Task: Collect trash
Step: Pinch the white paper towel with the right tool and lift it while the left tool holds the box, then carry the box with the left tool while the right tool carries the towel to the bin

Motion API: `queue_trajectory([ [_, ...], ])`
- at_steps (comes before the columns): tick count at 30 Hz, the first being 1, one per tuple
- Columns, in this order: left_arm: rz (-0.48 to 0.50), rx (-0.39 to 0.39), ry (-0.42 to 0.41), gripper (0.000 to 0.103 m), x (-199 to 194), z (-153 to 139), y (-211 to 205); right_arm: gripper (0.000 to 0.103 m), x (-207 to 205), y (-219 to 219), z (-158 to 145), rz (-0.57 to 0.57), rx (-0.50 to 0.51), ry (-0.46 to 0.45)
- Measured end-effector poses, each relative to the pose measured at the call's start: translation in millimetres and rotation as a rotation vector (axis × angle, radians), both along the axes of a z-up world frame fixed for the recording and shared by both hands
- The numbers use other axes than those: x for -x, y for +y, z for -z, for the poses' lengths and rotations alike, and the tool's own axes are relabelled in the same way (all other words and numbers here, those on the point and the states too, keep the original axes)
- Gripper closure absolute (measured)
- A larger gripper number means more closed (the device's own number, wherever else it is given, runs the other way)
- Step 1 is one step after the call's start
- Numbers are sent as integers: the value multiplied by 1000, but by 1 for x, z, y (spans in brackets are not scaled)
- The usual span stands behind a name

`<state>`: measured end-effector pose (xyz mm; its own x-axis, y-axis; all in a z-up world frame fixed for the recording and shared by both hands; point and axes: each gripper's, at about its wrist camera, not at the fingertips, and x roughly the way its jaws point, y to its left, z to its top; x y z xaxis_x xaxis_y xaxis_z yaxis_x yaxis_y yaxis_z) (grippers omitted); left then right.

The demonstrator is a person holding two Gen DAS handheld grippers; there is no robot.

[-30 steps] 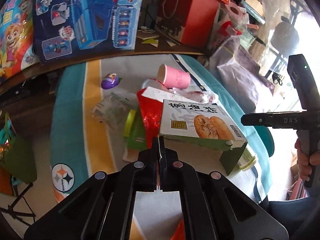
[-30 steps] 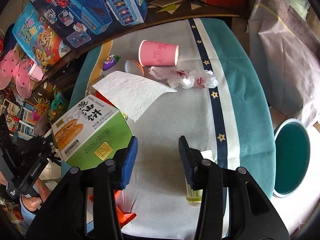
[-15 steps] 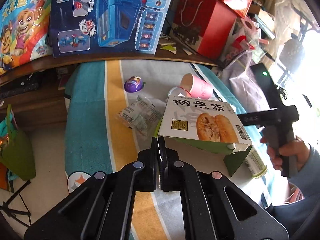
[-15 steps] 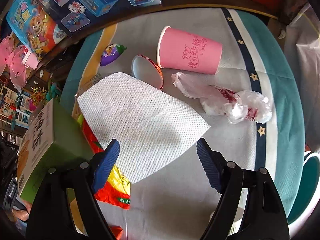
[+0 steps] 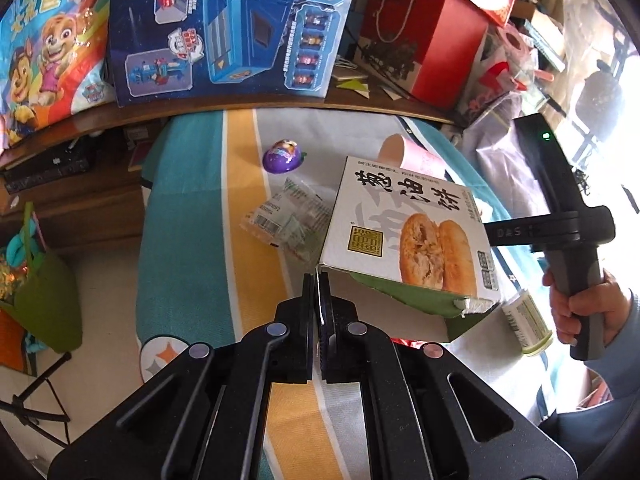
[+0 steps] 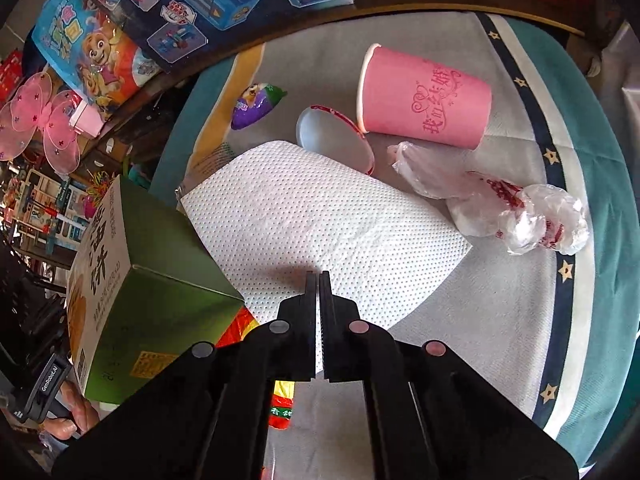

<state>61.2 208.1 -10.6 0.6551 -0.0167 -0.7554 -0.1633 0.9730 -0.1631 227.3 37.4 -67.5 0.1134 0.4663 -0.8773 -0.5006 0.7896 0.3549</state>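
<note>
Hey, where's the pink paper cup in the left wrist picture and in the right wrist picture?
Left wrist: the pink paper cup shows right of centre, upper half, mostly hidden behind the flatbread box.
Right wrist: the cup lies on its side, upper right of centre, rim pointing left.
Shared landmark: the purple toy egg, left of the cup in both.

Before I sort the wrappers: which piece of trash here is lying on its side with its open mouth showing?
The pink paper cup, tipped over beside the crumpled plastic bag; the paper towel simply lies flat.
</note>
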Motion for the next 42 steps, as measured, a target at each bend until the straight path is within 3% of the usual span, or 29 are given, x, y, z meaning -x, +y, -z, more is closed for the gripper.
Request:
queue_trajectory([
  [2,-16,-7,8,101,0,2,1,91,-4,-5,0,15,-7,9],
  [4,-40,-26,8,100,0,2,4,31,-8,-5,4,11,-17,50],
  [8,-70,-38,3,100,-8,2,14,28,-14,1,10,-4,21,-14],
  [13,-54,-29,7,100,-20,5,19,27,-28,7,27,0,32,7],
  [15,-46,-21,15,100,-22,8,18,28,-27,11,30,-19,9,17],
  [17,-43,-11,25,100,-24,13,17,41,-26,15,33,-42,-27,42],
  [19,-43,-5,32,100,-24,16,17,70,-25,16,31,-56,-90,80],
  [24,-43,12,34,100,-25,18,13,98,-16,11,16,-45,-94,50],
  [33,-37,-3,-1,101,-21,-4,-9,99,-1,-40,-25,49,-118,-16],
  [42,48,-28,-51,101,-23,-37,-67,99,30,-117,-55,147,-165,-58],
])
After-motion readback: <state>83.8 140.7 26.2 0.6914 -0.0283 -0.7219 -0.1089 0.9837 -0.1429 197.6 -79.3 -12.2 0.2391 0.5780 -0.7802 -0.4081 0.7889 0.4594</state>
